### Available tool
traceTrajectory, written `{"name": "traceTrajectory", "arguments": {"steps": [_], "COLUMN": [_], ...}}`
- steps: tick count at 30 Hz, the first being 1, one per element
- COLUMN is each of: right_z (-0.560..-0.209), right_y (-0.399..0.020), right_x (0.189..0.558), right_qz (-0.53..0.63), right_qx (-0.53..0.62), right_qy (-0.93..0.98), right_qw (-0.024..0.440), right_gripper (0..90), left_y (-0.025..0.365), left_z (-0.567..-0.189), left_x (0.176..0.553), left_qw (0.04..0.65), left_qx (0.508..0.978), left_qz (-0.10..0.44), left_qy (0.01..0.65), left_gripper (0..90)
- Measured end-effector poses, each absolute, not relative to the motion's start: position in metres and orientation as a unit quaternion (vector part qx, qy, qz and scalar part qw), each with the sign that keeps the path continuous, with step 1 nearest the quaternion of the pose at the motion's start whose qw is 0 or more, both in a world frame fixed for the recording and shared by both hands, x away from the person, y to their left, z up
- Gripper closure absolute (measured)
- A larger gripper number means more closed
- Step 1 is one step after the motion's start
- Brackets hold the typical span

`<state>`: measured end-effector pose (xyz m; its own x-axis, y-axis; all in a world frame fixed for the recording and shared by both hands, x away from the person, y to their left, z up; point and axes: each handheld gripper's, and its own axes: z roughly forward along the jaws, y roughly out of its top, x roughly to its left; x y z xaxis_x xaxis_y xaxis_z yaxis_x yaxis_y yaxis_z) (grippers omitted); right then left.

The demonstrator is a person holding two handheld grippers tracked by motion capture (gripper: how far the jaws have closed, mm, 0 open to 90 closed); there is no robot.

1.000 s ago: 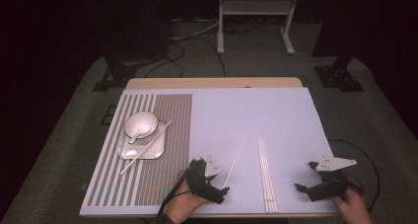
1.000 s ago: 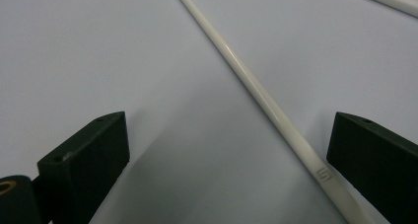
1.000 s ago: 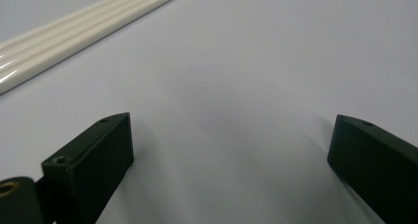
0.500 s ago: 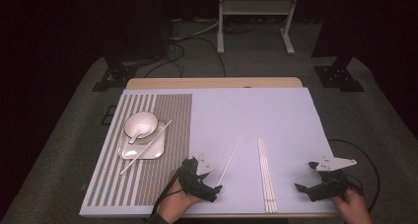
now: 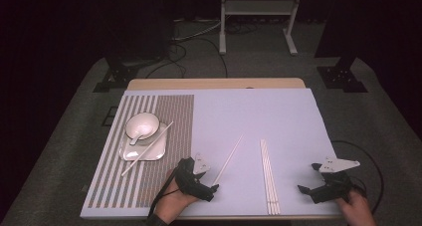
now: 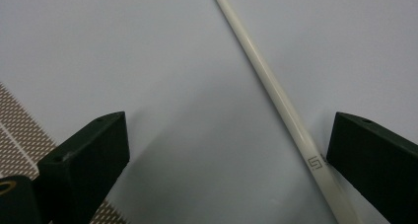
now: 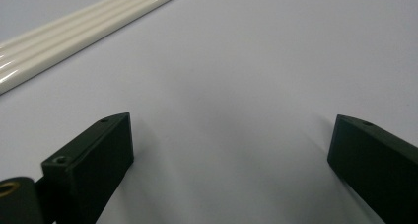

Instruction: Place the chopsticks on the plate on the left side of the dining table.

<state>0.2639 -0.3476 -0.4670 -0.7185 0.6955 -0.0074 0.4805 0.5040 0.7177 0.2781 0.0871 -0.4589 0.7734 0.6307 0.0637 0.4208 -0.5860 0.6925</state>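
At six o'clock on the table (image 5: 298, 116), the left gripper (image 6: 224, 172) hangs released over a single chopstick (image 6: 276, 93) (near its marked end), which runs toward one o'clock. Well apart at four o'clock, the right gripper (image 7: 229, 167) gapes wide, grasping nothing, beside three chopsticks (image 7: 84, 29).

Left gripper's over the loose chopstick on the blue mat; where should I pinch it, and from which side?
Grip the chopstick near its marked thick end, coming straight down. It lies flat and diagonal, close beside one jaw of the open left gripper, so centre it first.
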Motion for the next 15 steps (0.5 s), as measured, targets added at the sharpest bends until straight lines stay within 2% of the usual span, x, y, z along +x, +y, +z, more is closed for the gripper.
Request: {"name": "traceTrajectory", "arguments": {"steps": [15], "right_z": [-0.467], "right_y": [-0.348], "right_x": [0.264], "right_qz": [0.360], "right_qx": [0.344], "right_qy": [0.854], "right_qw": [0.149], "right_gripper": [2.2], "left_y": [0.107], "left_z": [-0.458], "left_x": [0.288], "left_qw": [0.339], "left_qx": [0.868], "left_qz": [0.169], "left_qy": [0.321], "left_gripper": [1.2]}}
